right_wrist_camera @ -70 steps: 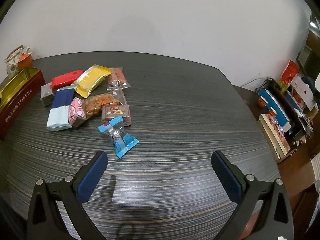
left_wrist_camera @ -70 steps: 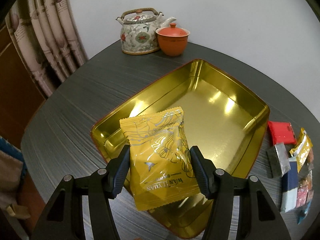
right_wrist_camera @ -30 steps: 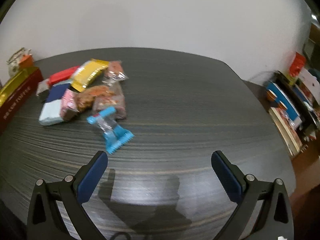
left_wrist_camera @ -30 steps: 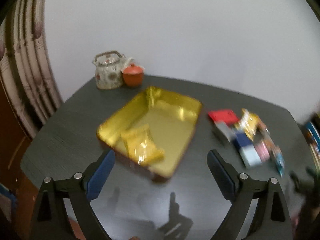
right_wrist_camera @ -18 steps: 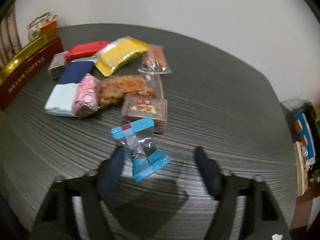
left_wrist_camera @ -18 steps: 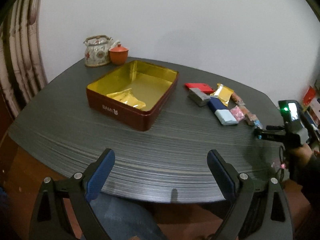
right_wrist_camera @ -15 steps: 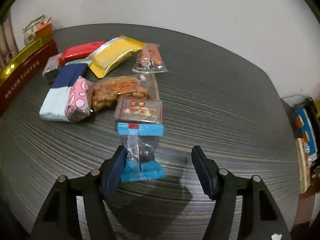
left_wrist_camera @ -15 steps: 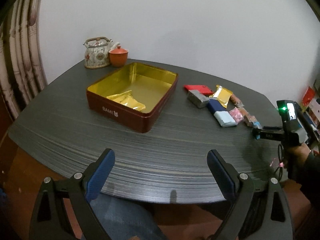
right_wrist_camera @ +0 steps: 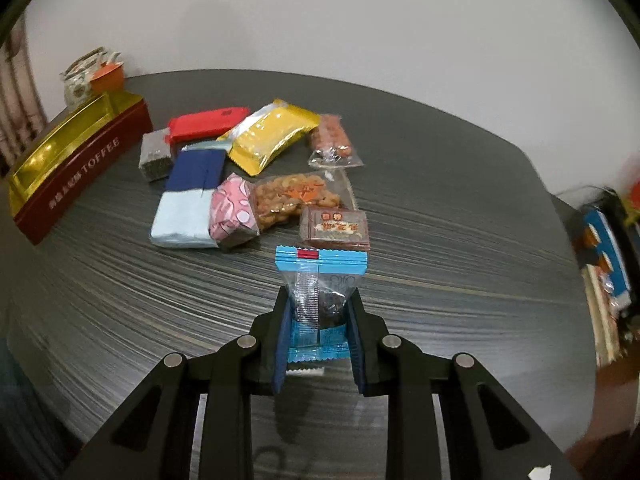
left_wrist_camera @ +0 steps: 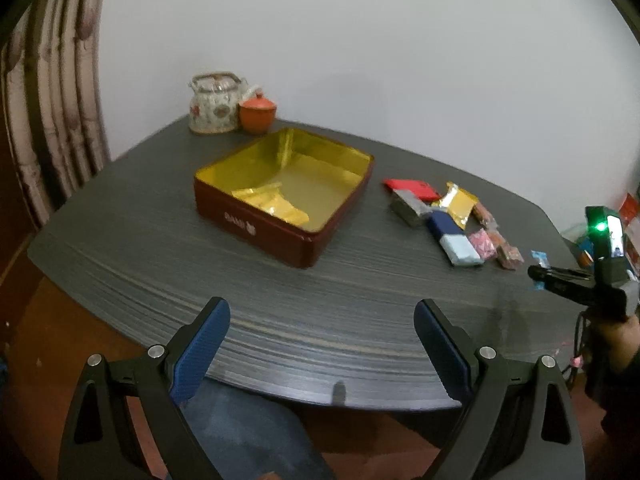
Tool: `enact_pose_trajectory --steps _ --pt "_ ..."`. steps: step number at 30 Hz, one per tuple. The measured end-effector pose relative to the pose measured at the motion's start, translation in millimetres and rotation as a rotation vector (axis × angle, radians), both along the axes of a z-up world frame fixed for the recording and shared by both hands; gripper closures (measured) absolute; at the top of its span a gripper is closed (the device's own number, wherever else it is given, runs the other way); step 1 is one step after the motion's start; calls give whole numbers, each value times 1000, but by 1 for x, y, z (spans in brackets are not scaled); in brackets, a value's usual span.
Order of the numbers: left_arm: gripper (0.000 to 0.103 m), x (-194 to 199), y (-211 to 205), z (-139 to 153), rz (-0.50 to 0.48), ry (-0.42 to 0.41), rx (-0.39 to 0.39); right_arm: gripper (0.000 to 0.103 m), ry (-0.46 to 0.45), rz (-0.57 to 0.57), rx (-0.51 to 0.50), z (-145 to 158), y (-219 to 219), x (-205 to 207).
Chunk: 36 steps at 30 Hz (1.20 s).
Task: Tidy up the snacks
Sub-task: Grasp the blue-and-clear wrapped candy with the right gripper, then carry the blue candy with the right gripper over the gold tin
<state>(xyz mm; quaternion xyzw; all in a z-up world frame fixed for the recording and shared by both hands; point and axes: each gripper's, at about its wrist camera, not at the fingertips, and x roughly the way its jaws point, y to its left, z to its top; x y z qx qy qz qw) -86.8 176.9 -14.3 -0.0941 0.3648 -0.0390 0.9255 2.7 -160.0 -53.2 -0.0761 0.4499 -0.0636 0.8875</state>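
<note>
My right gripper point(right_wrist_camera: 318, 312) is shut on a blue-ended clear snack packet point(right_wrist_camera: 320, 300) at the near end of a pile of snacks point(right_wrist_camera: 256, 168) on the dark table. It also shows in the left wrist view point(left_wrist_camera: 538, 274) at the far right. My left gripper point(left_wrist_camera: 320, 336) is open and empty, held back off the table's near edge. The red toffee tin point(left_wrist_camera: 256, 224) with a gold inside stands mid-table and holds a yellow packet point(left_wrist_camera: 272, 202). The tin's side shows in the right wrist view point(right_wrist_camera: 84, 168).
A floral teapot point(left_wrist_camera: 214, 104) and an orange lidded cup point(left_wrist_camera: 258, 116) stand behind the tin. A curtain point(left_wrist_camera: 48, 120) hangs at the left. Shelves with boxes point(right_wrist_camera: 604, 256) stand past the table's right edge. A blue-clad leg point(left_wrist_camera: 248, 436) is under my left gripper.
My left gripper let go of the yellow packet in the tin and drew back off the table. My right gripper moved in to the blue packet and shut on it.
</note>
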Motion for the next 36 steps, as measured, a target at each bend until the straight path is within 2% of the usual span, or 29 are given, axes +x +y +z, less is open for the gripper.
enact_pose_trajectory --steps 4,8,20,30,36 --pt "10 -3 8 12 23 -20 -23 80 -47 -16 -27 26 24 -3" --pt "10 -1 12 13 60 19 -7 80 -76 -6 -50 49 50 -4" --pt "10 2 21 7 135 55 24 80 -125 18 -61 89 112 11" --pt "10 7 21 0 123 90 11 80 -131 60 -44 94 145 40" --pt "10 17 32 -13 138 160 -16 80 -111 92 -38 82 171 64"
